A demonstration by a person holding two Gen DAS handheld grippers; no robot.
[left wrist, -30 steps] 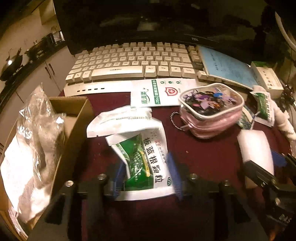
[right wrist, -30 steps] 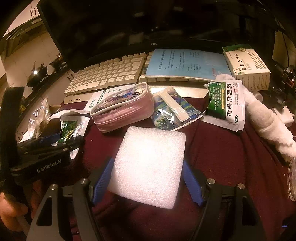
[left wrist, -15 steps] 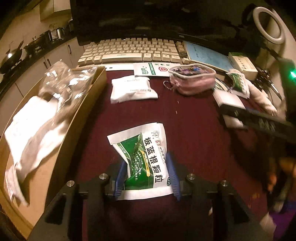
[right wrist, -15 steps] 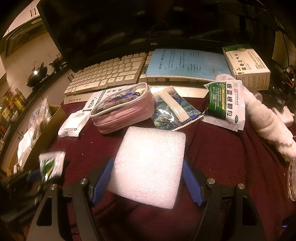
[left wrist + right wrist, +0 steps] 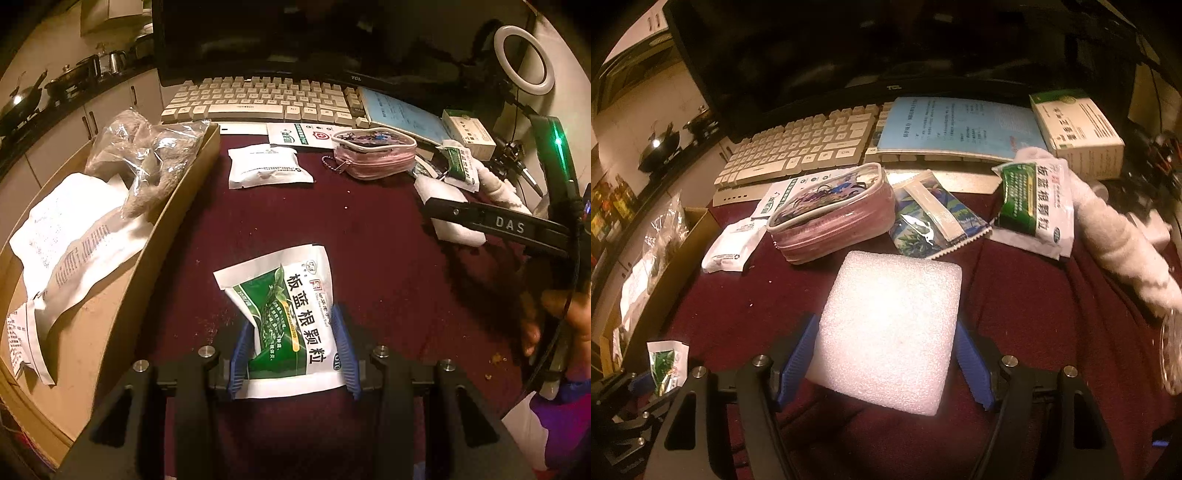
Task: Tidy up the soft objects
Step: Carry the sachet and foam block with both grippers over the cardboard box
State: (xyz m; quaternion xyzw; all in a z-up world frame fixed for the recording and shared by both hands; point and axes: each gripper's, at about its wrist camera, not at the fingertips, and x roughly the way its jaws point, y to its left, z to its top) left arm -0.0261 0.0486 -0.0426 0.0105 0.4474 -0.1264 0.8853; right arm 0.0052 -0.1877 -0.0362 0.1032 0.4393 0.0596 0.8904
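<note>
Left gripper [image 5: 291, 350] clamped a green sachet [image 5: 291, 314] above the maroon tabletop [image 5: 388, 266], beside the cardboard box [image 5: 110, 325] holding bagged items. White packet [image 5: 266, 167] and pink pouch [image 5: 373, 157] lay between it and the keyboard [image 5: 258, 98]. Right gripper [image 5: 886, 354] closed on the foam block [image 5: 890, 332]. Only the right view showed a blue-patterned packet [image 5: 934, 221], second green sachet [image 5: 1034, 206] and rolled towel [image 5: 1123, 240] clearly; only the left showed the box contents.

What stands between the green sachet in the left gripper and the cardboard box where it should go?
Nothing visible. The left gripper is shut on the green sachet, and only bare maroon cloth lies between it and the cardboard box. The box's near wall must be cleared.
</note>
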